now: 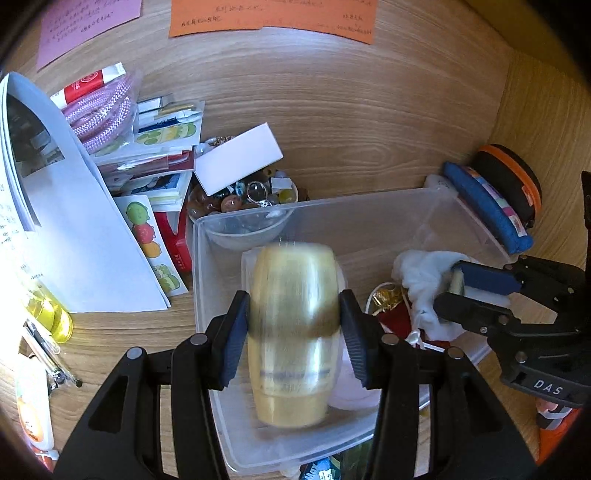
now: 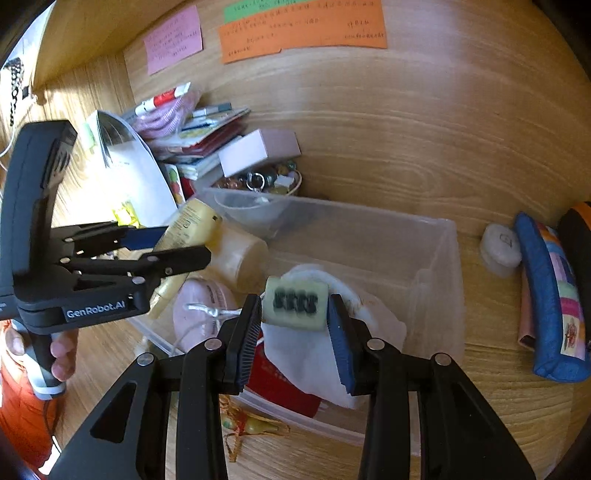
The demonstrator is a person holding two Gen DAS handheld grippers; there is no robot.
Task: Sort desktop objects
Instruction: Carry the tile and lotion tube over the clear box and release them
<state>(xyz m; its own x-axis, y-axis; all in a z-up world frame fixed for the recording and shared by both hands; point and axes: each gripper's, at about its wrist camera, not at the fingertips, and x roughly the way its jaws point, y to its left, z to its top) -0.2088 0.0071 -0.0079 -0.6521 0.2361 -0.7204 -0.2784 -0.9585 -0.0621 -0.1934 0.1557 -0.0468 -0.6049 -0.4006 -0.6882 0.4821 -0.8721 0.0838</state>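
Observation:
My left gripper (image 1: 293, 332) is shut on a yellowish bottle (image 1: 293, 332), blurred, held over the clear plastic bin (image 1: 369, 218). From the right wrist view the same bottle (image 2: 229, 251) hangs with its cap towards the bin, in the left gripper (image 2: 184, 243). My right gripper (image 2: 293, 321) is shut on a small pale green block (image 2: 295, 302) with dark print, above the bin (image 2: 436, 258). In the left wrist view the right gripper (image 1: 458, 291) hovers over the bin's right half. A white cloth (image 2: 314, 354), a pink round item (image 2: 199, 310) and a red pouch (image 2: 284, 387) lie inside.
A bowl of beads and trinkets (image 1: 243, 201) with a white box (image 1: 238, 164) on it sits behind the bin. Papers, cards and a pink cord (image 1: 103, 114) pile up at the left. A blue pencil case (image 2: 546, 295) and a white round object (image 2: 500, 249) lie right. Sticky notes (image 2: 303, 29) hang behind.

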